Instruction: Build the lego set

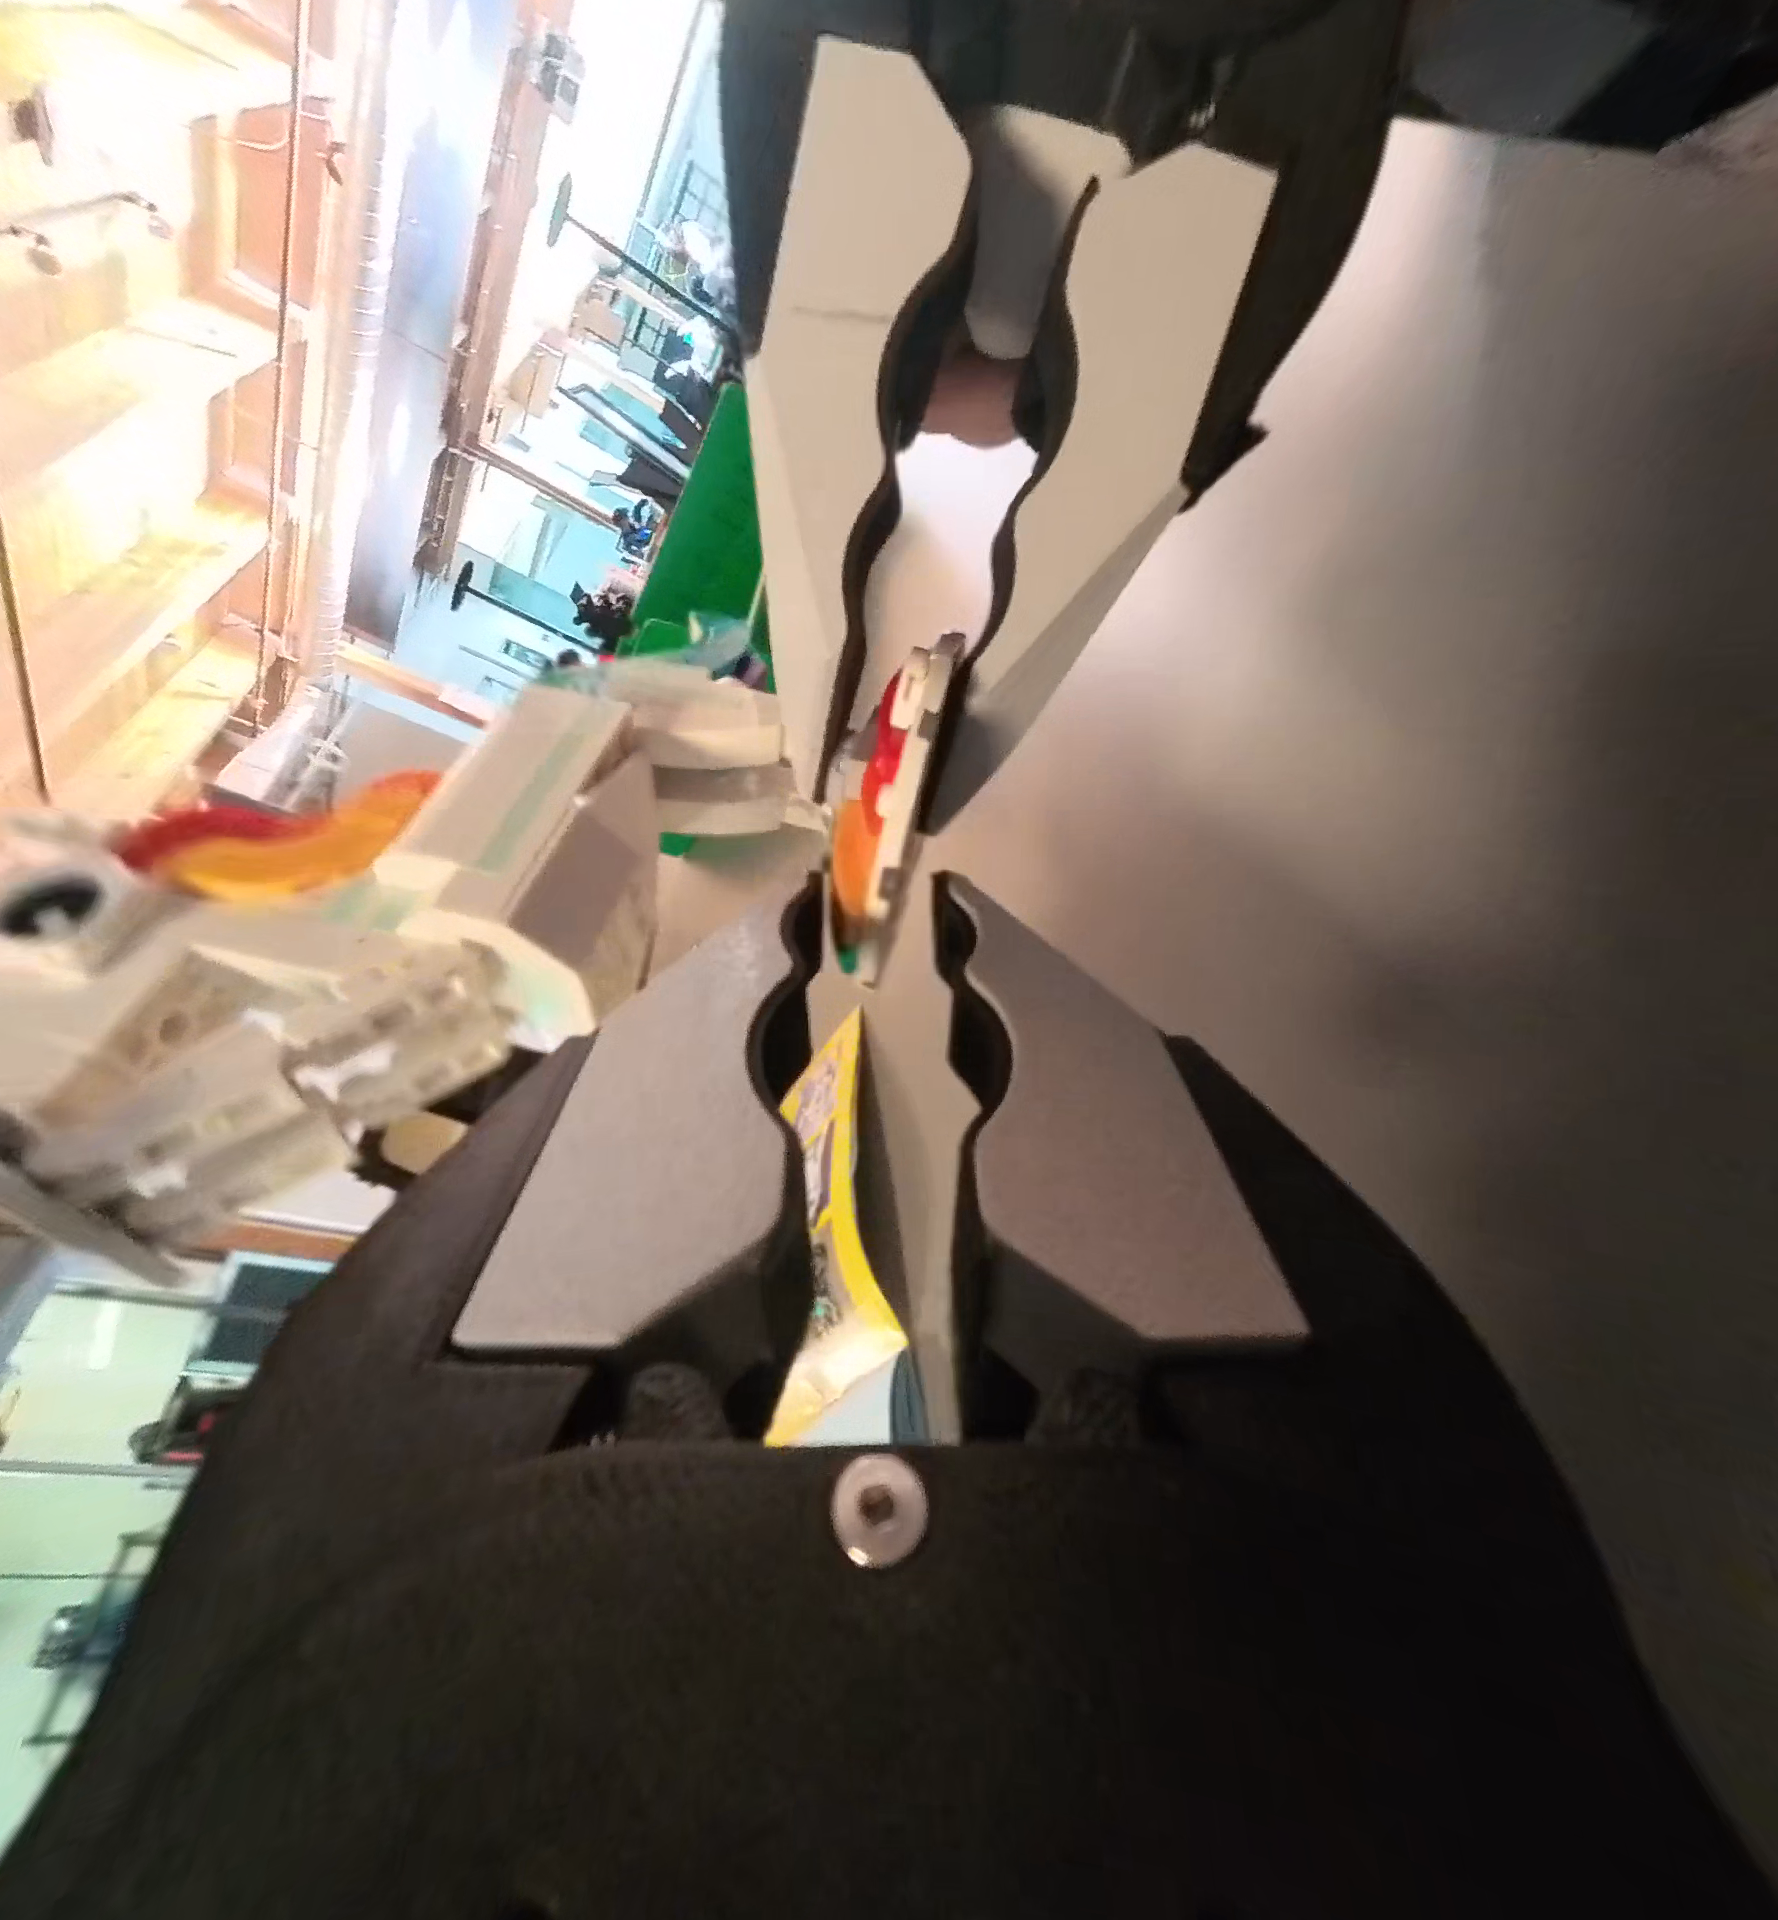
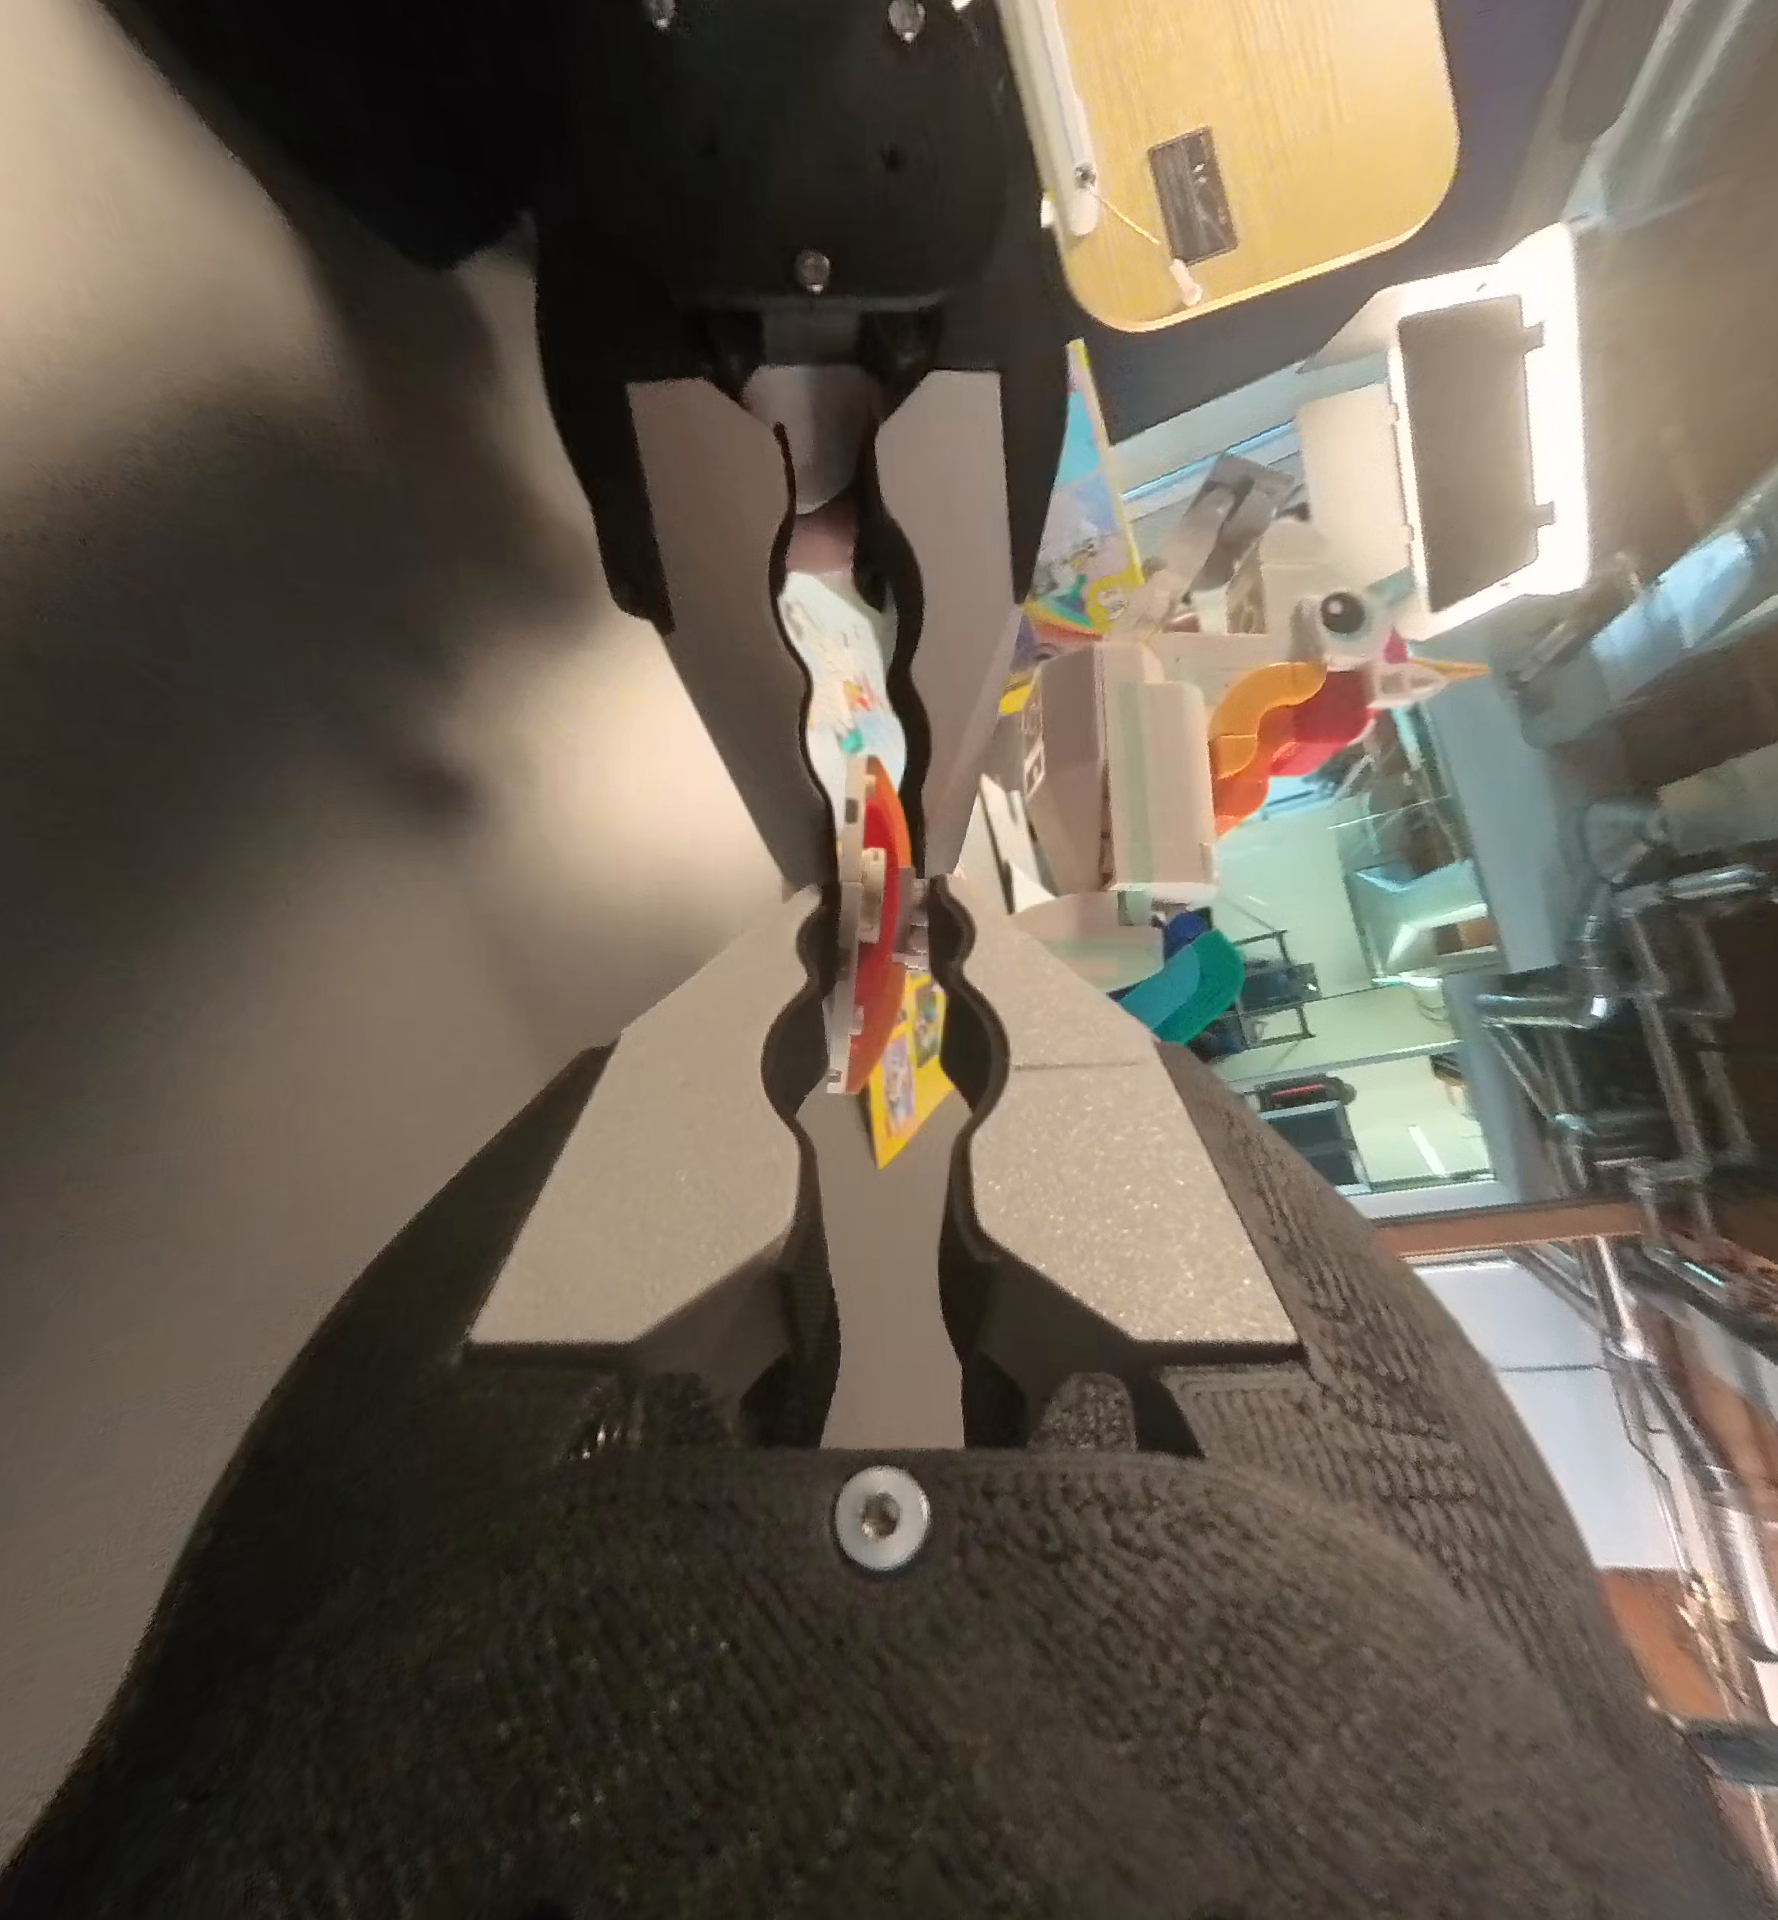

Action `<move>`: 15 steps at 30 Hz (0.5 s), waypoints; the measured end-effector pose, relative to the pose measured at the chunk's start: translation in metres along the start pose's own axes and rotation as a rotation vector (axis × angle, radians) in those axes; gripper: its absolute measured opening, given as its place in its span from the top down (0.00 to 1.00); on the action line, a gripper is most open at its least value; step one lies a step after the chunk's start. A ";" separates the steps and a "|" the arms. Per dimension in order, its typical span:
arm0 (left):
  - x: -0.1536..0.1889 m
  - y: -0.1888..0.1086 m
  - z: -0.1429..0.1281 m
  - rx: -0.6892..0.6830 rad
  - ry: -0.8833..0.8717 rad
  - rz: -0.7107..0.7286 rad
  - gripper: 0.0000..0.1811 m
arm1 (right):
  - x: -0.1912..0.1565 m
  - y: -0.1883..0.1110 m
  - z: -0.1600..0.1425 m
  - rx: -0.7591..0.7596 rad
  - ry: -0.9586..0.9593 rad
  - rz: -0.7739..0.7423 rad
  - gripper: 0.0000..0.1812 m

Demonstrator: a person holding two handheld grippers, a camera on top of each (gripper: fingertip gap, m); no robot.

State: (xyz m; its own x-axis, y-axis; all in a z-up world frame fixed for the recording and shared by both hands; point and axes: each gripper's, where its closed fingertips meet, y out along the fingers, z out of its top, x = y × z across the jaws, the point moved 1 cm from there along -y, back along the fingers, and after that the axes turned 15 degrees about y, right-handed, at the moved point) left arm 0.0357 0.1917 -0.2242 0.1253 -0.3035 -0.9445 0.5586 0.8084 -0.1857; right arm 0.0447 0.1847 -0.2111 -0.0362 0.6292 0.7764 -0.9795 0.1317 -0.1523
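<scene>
Both grippers meet tip to tip on one small flat lego sub-assembly: the rainbow piece, red and orange arcs on a white plate, seen edge-on. The left gripper has its fingers narrowed onto the lower end of the rainbow piece; the right gripper is pinched onto it from the opposite side, fingers nearly closed. The piece is held in the air, between the two sets of tips. Just behind it lies a yellow-edged instruction booklet on the grey table. Farther off from the rainbow piece stands the white unicorn model with an orange-red mane, and a green box beyond. Step looks like pressing or re-gripping the rainbow sub-assembly, mid-build. Next move probably needs one gripper to let go while the other carries the piece over to the model, keeping it square.
</scene>
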 end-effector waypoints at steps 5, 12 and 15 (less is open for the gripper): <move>-0.015 -0.003 -0.019 -0.039 -0.151 0.053 0.83 | 0.029 -0.003 -0.003 0.048 -0.010 -0.114 0.92; -0.050 -0.016 -0.053 -0.108 -0.357 0.211 0.79 | 0.082 0.009 -0.026 0.081 -0.108 -0.200 0.92; -0.085 -0.022 -0.058 -0.062 -0.523 0.319 0.70 | 0.098 0.021 -0.035 0.131 -0.181 -0.209 0.92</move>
State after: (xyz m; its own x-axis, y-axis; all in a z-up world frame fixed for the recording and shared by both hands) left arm -0.0352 0.2291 -0.1557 0.6732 -0.2362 -0.7007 0.3804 0.9232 0.0543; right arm 0.0271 0.2760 -0.1597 0.1454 0.4503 0.8810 -0.9863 0.1362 0.0932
